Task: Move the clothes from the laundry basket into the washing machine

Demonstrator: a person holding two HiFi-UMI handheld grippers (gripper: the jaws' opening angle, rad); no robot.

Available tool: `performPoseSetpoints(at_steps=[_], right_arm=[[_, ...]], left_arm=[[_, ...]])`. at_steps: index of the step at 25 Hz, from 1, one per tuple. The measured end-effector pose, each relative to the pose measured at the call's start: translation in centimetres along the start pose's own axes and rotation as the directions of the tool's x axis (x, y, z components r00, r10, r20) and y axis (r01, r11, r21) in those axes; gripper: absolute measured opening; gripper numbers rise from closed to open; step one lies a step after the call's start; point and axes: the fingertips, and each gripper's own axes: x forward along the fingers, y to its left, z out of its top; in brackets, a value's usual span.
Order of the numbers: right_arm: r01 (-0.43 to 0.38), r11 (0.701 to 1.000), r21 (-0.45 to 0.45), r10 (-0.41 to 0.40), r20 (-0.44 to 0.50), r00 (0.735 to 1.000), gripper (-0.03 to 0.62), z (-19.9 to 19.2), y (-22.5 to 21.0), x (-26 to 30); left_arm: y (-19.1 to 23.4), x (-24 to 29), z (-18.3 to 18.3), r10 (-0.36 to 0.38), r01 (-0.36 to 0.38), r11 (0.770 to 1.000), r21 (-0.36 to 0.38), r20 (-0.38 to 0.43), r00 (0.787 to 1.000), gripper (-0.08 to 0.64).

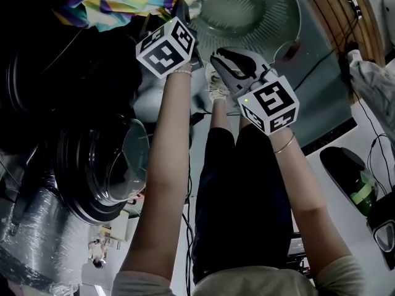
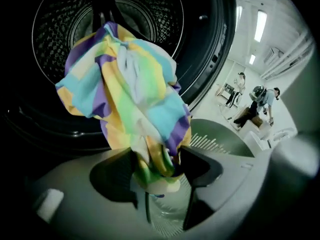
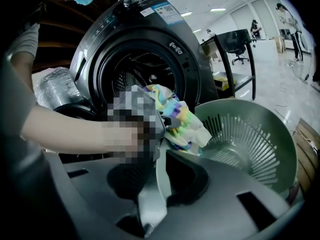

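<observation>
Left gripper: jaws spread wide, the bunched tail of a striped cloth lying between them; pads do not look to be pressing it. The cloth, banded in turquoise, yellow, purple and pale green, billows up from the jaws toward the upper centre of the left gripper view, in front of the washing machine's drum, its top edge across the drum's dark mouth. Whether any part touches the drum, cannot tell. Right gripper: jaws closed on the pale rim of the green laundry basket, a strip of rim running straight between them in the lower centre of the right gripper view. Basket bowl sits at the right of that frame, ribbed wall showing, just beside the washing machine, which fills the upper left. The person's left forearm crosses from the left edge to the cloth. Head view: round door swung open at left; foil hose at lower left.
</observation>
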Motion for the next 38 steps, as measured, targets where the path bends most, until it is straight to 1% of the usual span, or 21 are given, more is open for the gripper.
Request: performPoseSetpoints(at_steps=[1,2,4,5,6,8,10,12,14,17,19,20,21,23,24,26,28,32,34,36,38], right_arm=[[0.001,1.000,0.003,-0.001,0.000,1.000,0.089,-0.1,-0.1,-0.1],[0.003,1.000,0.009,-0.003,0.003,1.000,0.089,-0.1,-0.3,-0.1],[0.006,1.000,0.022,-0.006,0.009,1.000,0.084,0.0,-0.4,-0.2],[0.006,1.000,0.025,-0.007,0.010,1.000,0.083,0.0,-0.4,-0.1],[0.004,1.000,0.025,-0.005,0.010,1.000,0.081,0.0,-0.3,-0.1],[-0.002,1.000,0.024,0.002,0.009,1.000,0.078,0.0,0.0,0.0],[-0.007,1.000,0.026,0.007,0.013,1.000,0.078,0.2,0.2,0.1],[-0.011,1.000,0.026,0.011,0.019,1.000,0.078,0.4,0.4,0.1],[-0.011,1.000,0.019,0.010,0.024,1.000,0.077,0.7,0.4,0.2],[-0.006,1.000,0.015,0.005,0.024,1.000,0.077,0.6,0.3,0.1],[-0.005,1.000,0.014,0.005,0.023,1.000,0.077,0.6,0.4,0.2],[-0.006,1.000,0.013,0.006,0.021,1.000,0.077,0.6,0.4,0.3],[-0.006,1.000,0.012,0.006,0.020,1.000,0.077,0.5,0.4,0.3],[-0.009,1.000,0.011,0.009,0.017,1.000,0.077,0.4,0.5,0.5],[-0.011,1.000,0.012,0.011,0.015,1.000,0.077,0.3,0.6,0.5],[-0.017,1.000,0.012,0.017,0.013,1.000,0.077,0.2,0.7,0.6],[-0.022,1.000,0.009,0.022,0.012,1.000,0.077,0.2,0.9,0.6],[-0.014,1.000,0.009,0.014,0.014,1.000,0.077,0.2,0.8,0.4],[-0.009,1.000,0.012,0.009,0.016,1.000,0.077,0.2,0.7,0.3],[-0.008,1.000,0.014,0.007,0.014,1.000,0.075,0.1,0.6,0.3],[-0.007,1.000,0.016,0.007,0.013,1.000,0.072,0.1,0.6,0.3]], left_arm=[[0.2,0.3,0.2,0.015,-0.015,1.000,0.023,-0.003,1.000,0.248],[0.2,0.6,0.4,0.019,-0.019,0.999,0.049,-0.005,1.000,0.161],[0.2,0.5,1.3,0.002,-0.002,0.996,0.093,0.003,1.000,0.104],[0.1,0.0,2.1,-0.008,0.006,0.995,0.103,0.027,1.000,0.089],[0.2,-0.6,3.1,-0.015,0.007,0.994,0.109,0.068,0.998,0.071],[0.7,-2.4,5.6,-0.014,-0.008,0.991,0.130,0.168,0.986,0.064],[1.8,-4.0,8.2,-0.005,-0.038,0.986,0.165,0.250,0.968,0.063],[3.6,-5.0,10.8,0.021,-0.087,0.976,0.200,0.309,0.951,0.063],[5.6,-5.6,13.5,0.067,-0.155,0.964,0.216,0.368,0.927,0.063],[8.1,-6.4,17.6,0.150,-0.261,0.946,0.191,0.458,0.876,0.064],[9.3,-6.7,19.7,0.192,-0.311,0.936,0.165,0.501,0.844,0.066],[9.6,-6.7,20.3,0.204,-0.324,0.933,0.156,0.511,0.835,0.069],[9.6,-6.5,20.7,0.212,-0.331,0.932,0.151,0.514,0.831,0.069],[9.6,-5.9,20.5,0.221,-0.329,0.934,0.137,0.503,0.836,0.094],[9.6,-5.7,20.2,0.224,-0.322,0.939,0.121,0.494,0.840,0.111],[9.7,-5.2,19.3,0.228,-0.298,0.951,0.080,0.471,0.852,0.150],[9.9,-5.0,18.5,0.232,-0.281,0.958,0.047,0.445,0.865,0.178],[9.6,-6.6,17.5,0.221,-0.245,0.970,-0.001,0.438,0.872,0.219],[9.2,-7.4,16.2,0.213,-0.225,0.974,-0.022,0.430,0.878,0.227],[8.4,-7.7,13.8,0.208,-0.206,0.977,-0.048,0.399,0.893,0.229],[7.2,-7.2,10.5,0.193,-0.174,0.981,-0.085,0.338,0.921,0.228]])
